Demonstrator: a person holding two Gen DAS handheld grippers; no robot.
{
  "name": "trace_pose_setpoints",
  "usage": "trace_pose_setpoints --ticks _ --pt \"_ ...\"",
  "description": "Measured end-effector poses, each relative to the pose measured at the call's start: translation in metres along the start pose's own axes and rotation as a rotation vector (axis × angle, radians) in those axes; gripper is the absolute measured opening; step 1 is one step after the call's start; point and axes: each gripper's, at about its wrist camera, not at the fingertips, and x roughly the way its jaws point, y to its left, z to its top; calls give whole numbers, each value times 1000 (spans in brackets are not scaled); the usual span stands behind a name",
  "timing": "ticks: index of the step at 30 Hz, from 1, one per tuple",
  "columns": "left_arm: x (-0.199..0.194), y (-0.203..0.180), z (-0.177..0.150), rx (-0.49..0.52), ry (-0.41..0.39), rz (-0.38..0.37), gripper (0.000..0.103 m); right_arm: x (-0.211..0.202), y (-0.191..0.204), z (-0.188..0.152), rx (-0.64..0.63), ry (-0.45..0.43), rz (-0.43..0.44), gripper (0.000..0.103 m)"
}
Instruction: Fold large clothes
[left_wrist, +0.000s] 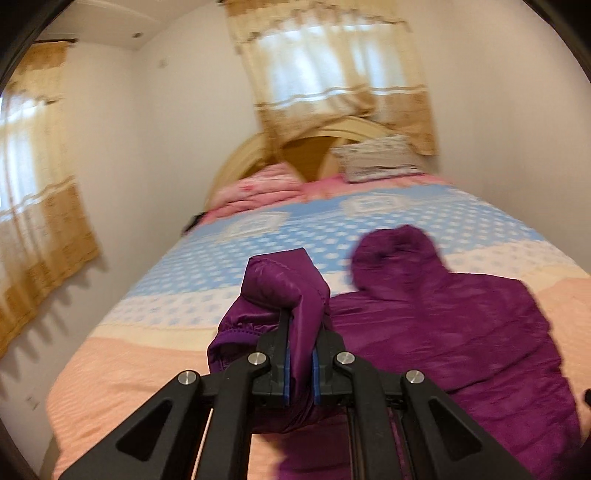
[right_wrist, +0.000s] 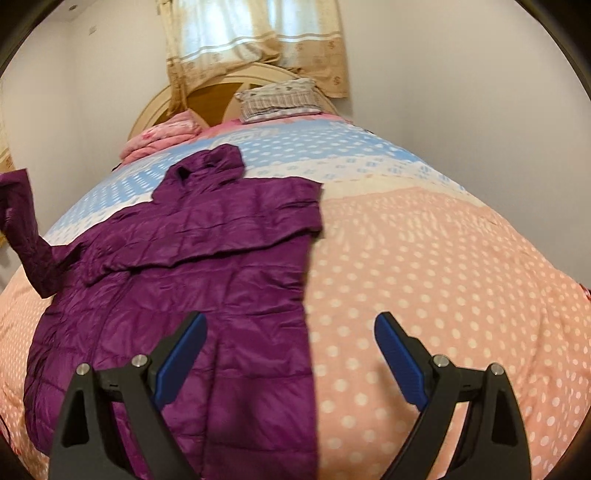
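Left tool (left_wrist: 300, 343) pinches the sleeve (left_wrist: 280, 291) of the slick, quilted purple jacket (right_wrist: 207, 258), lifted off the bed (right_wrist: 424, 258); the smooth cloth could slip from so small a bite. Right tool (right_wrist: 290, 358) hovers agape and empty over the hem, the hood farthest, its lie apparently flat though blurred.

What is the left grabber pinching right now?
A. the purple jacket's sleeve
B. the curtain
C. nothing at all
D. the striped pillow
A: the left gripper is shut on the sleeve of the purple jacket, lifting it off the bed, while the right gripper stands open and empty.
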Motion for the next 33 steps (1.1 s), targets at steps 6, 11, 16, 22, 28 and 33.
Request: trace_pose_setpoints --ticks 6,11,16,22,28,33 --pt "18 -91 -9 89 14 -111 7 10 -6 -6 5 28 2 94" --pt "24 -145 -18 155 41 -116 35 19 -8 -13 0 53 -3 94" --pt "4 -145 -21 136 -100 -67 96 26 -8 -17 4 80 -9 94" --pt "14 -98 -25 95 -78 -20 96 24 5 -12 -16 90 15 94" --pt "48 -18 -64 2 66 121 96 28 39 23 -77 87 93 94" --pt "85 30 -115 -78 225 235 96 58 78 52 -118 125 151 96"
